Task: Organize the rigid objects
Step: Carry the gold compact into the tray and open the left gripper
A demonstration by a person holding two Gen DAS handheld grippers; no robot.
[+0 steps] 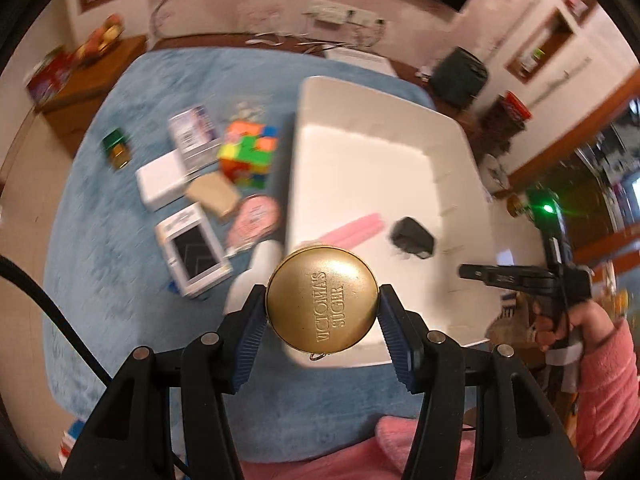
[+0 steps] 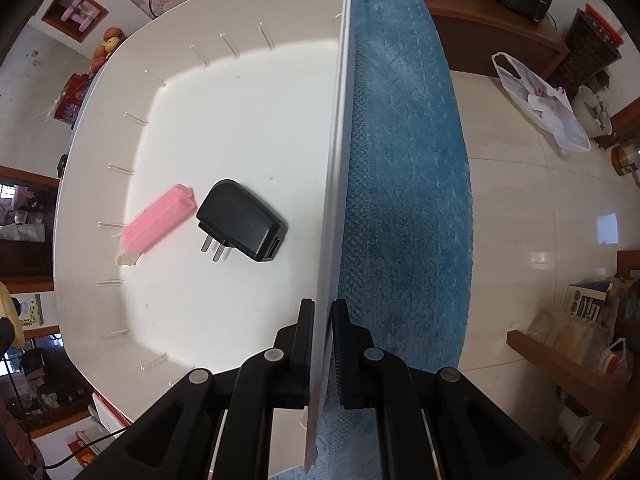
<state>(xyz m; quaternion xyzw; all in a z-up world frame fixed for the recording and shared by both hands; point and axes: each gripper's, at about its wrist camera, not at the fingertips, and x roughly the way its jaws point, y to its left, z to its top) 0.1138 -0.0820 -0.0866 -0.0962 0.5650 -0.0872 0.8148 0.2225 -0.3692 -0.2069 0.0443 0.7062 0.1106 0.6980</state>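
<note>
Blue-rug table, white bin at 1 o'clock. My left fingers clamp the gold tin, hovering at the bin's near edge. Right fingers pinch the bin wall. Inside: pink stick, black charger. Left outside at 10 o'clock: cube, boxes, etc.

One tin, one charger, four boxes.
</note>
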